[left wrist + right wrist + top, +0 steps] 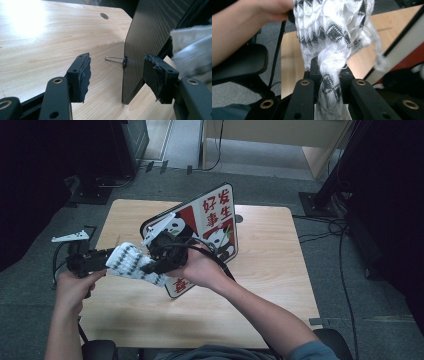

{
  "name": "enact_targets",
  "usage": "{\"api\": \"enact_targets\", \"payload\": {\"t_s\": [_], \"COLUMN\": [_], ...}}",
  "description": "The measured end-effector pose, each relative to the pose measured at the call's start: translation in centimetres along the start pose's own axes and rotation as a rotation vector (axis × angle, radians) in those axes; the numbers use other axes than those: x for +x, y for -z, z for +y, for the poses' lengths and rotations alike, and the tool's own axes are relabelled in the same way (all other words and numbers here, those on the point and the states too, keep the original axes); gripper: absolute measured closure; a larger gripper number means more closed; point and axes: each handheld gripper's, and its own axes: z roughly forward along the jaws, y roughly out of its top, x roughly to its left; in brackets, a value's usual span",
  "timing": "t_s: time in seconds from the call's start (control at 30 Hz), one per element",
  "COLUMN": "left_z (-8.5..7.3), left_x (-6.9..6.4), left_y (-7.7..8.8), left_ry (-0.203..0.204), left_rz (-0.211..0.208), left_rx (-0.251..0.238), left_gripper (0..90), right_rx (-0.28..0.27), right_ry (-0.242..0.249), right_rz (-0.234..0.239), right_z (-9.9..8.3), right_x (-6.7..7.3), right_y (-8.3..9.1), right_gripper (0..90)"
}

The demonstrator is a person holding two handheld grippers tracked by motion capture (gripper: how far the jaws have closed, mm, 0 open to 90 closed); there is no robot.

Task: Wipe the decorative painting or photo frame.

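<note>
Currently the right gripper [328,75] is clamping its jaws tight on a bunched white-and-grey knitted cloth [329,32], holding it above the wooden table [270,270] near the left edge. Cloth is lying at 9 o'clock from the right hand [197,267] in the high view, just in front of a standing panda sign [212,220]. Left gripper [116,72] is holding its jaws wide apart with nothing between them, pointing at the sign's dark back [150,32]; cloth is showing at 3 o'clock there.
</note>
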Motion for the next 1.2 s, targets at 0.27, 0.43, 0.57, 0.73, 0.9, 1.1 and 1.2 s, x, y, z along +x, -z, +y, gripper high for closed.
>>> {"api": "enact_targets", "payload": {"t_s": [0.27,0.43,0.57,0.73,0.9,1.1,1.2], "left_z": [0.0,0.0,-0.1,-0.1,-0.1,-0.1,-0.2], "left_x": [0.0,0.0,0.0,0.0,0.0,0.1,0.0], "left_y": [0.0,0.0,0.1,0.1,0.1,0.3,0.2], "left_ry": [-0.002,-0.003,-0.002,-0.006,-0.006,-0.005,-0.007], "left_rz": [0.000,0.000,0.000,0.000,0.001,0.003,0.002], "left_rx": [0.000,-0.002,-0.003,-0.001,-0.001,-0.002,-0.003], "left_gripper": [39.8,39.8,39.7,39.7,39.6,39.6,39.6], "right_rx": [-0.030,-0.047,-0.033,-0.023,-0.010,0.001,0.004], "right_ry": [-0.030,-0.080,-0.104,-0.120,-0.124,-0.133,-0.129], "right_rz": [-0.049,-0.063,-0.063,-0.057,-0.057,-0.054,-0.052], "right_z": [2.4,3.3,3.0,2.3,1.8,1.3,0.9], "right_x": [-1.5,-2.3,-2.8,-3.0,-3.2,-3.3,-3.4], "right_y": [1.8,2.1,1.8,1.6,1.4,1.2,1.0], "right_gripper": [80.1,79.9,80.0,80.0,80.0,80.0,80.0]}}
